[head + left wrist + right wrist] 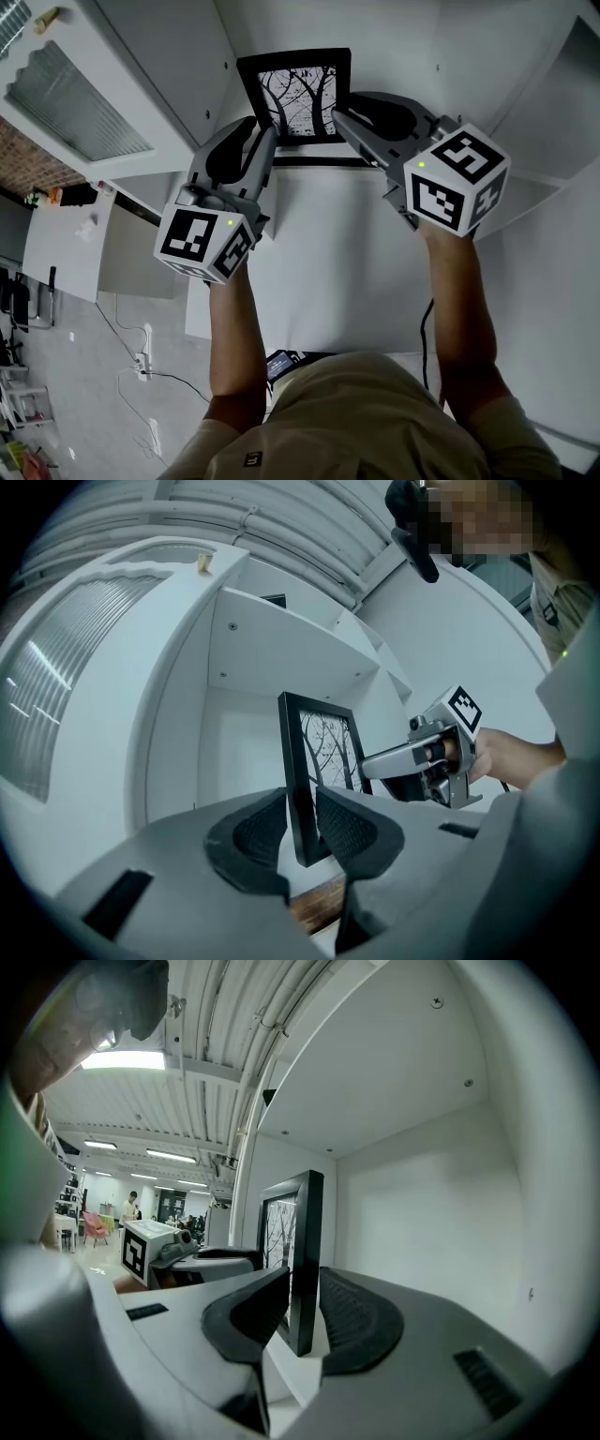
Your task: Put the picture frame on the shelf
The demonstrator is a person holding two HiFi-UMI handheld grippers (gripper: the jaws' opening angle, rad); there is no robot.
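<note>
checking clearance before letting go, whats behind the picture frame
Behind the picture frame only the shelf's white back wall shows, plain where visible. The patch straight behind the frame is covered by it. The left tool and right tool clamp its side edges.

Left gripper (pixel 300 829) clamped on edge of upright picture frame (pixel 326 747), right gripper (pixel 370 766) at its far side, white shelf (pixel 281 635) behind

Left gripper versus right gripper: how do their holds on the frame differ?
The left gripper clamps the frame at its left edge; right gripper at its right edge. In the head view the left gripper sits lower than the right gripper. Both are shut on the frame.
</note>
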